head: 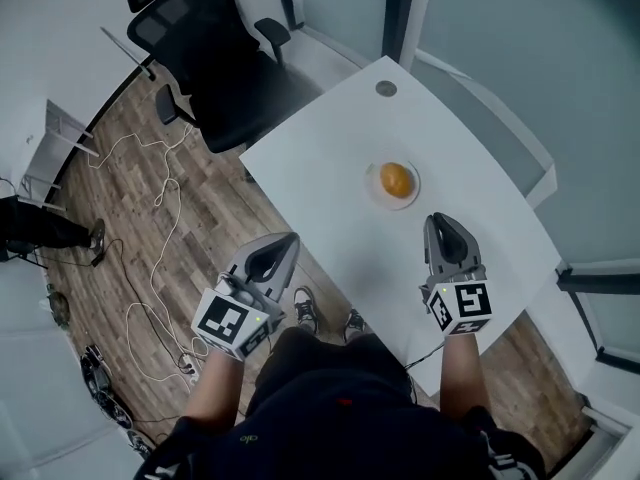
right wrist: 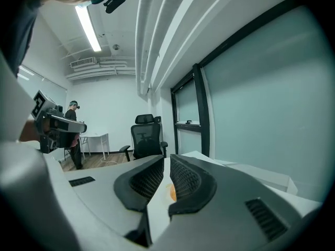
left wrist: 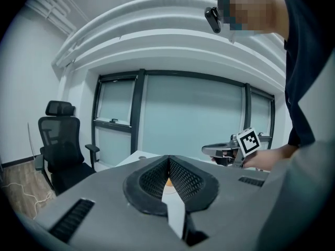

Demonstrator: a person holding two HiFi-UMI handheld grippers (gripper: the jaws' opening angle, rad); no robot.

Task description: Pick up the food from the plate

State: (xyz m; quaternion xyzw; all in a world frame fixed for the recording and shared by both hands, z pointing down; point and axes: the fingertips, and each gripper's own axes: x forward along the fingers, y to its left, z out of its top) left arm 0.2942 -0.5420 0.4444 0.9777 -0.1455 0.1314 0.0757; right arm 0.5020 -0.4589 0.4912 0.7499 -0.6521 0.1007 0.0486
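An orange round piece of food (head: 397,179) lies on a small white plate (head: 375,190) on the white table (head: 330,168). My right gripper (head: 441,220) hovers just short of the plate, its jaws shut with nothing between them. My left gripper (head: 288,239) hangs beyond the table's near-left edge, above the floor, also shut and holding nothing. In the left gripper view the closed jaws (left wrist: 168,159) point at the table, and a sliver of the food (left wrist: 167,182) shows between them. In the right gripper view the food (right wrist: 171,192) peeks through the thin slit of the shut jaws (right wrist: 167,159).
A black office chair (head: 215,53) stands at the table's far-left side. White cables (head: 160,198) trail over the wooden floor. A round grommet (head: 386,89) sits near the table's far corner. Glass walls run behind the table. A person (right wrist: 72,135) stands far off beside another desk.
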